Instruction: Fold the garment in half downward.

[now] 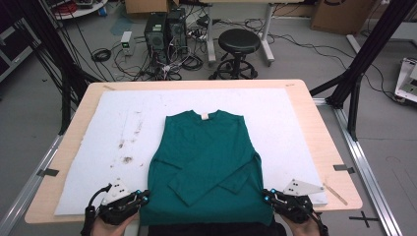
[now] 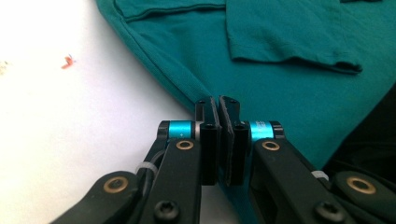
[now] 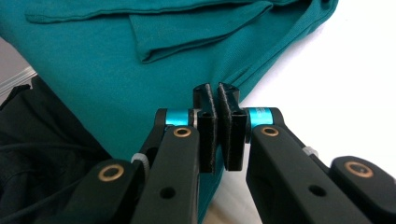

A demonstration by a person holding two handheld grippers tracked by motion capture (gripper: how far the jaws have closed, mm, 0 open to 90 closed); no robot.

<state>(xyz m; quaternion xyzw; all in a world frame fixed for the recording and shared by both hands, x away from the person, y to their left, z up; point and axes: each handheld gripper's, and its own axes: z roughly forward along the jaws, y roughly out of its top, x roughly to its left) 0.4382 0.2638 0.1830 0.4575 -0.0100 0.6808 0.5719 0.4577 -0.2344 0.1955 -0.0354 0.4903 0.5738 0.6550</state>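
Observation:
A teal long-sleeved shirt (image 1: pixel 206 152) lies flat on the white mat, collar away from me, both sleeves folded across its front. My left gripper (image 1: pixel 146 195) sits at the shirt's near left corner and my right gripper (image 1: pixel 265 195) at its near right corner. In the left gripper view the jaws (image 2: pixel 218 100) are shut, tips at the shirt's side seam (image 2: pixel 187 88), with a sleeve cuff (image 2: pixel 299 51) beyond. In the right gripper view the jaws (image 3: pixel 215 88) are shut over the shirt's edge (image 3: pixel 116 79). I see no cloth between either pair of pads.
The white foam mat (image 1: pixel 123 128) covers most of a wooden table (image 1: pixel 324 142) and carries dark stains (image 1: pixel 127 160) on its left. A thin wooden stick (image 1: pixel 335 192) lies near the right front corner. Beyond the table are a black stool (image 1: pixel 239 42) and computer cases (image 1: pixel 162 29).

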